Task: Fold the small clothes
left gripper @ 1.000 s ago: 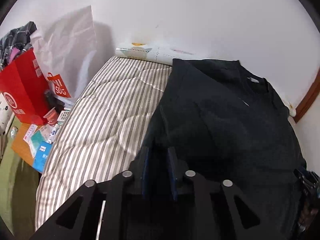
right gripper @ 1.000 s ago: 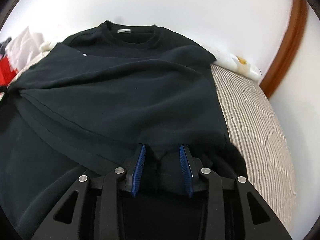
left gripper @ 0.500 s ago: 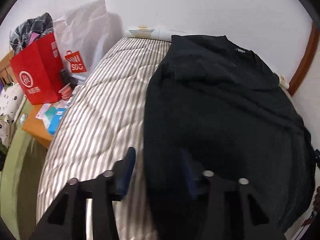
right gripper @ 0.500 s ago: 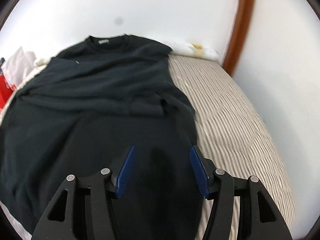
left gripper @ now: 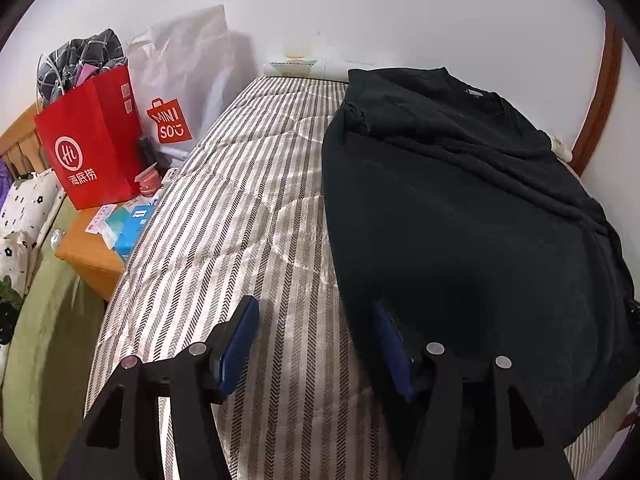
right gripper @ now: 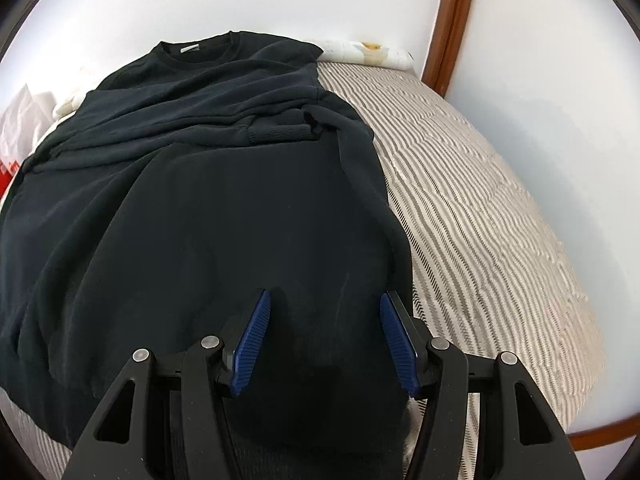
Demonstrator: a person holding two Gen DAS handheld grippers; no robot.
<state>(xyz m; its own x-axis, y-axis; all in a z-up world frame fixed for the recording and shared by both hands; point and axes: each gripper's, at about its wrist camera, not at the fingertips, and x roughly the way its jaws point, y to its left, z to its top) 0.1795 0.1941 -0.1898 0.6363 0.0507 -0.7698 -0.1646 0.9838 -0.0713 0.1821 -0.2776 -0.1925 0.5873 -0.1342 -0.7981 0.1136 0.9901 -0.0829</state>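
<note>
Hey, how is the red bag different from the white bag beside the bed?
The red bag is bright red with a white round logo and has dark checked fabric sticking out of its top; the white bag is pale with a red MINISO logo. The red bag stands nearer, the white bag behind it by the wall. Both stand upright beside the mattress.

You have bright, even light in both wrist views, and both pictures are sharp with no motion blur. The white wall (left gripper: 400,8) is close to washed out. The striped mattress (left gripper: 248,208) shines in pale patches ahead of your left gripper (left gripper: 316,344), which throws a soft shadow just beneath its fingers. The black sweatshirt (right gripper: 224,216) swallows detail: ahead of your right gripper (right gripper: 324,340) its folds read only faintly. The fisheye bends everything, and each frame's corners fall to black vignette.
</note>
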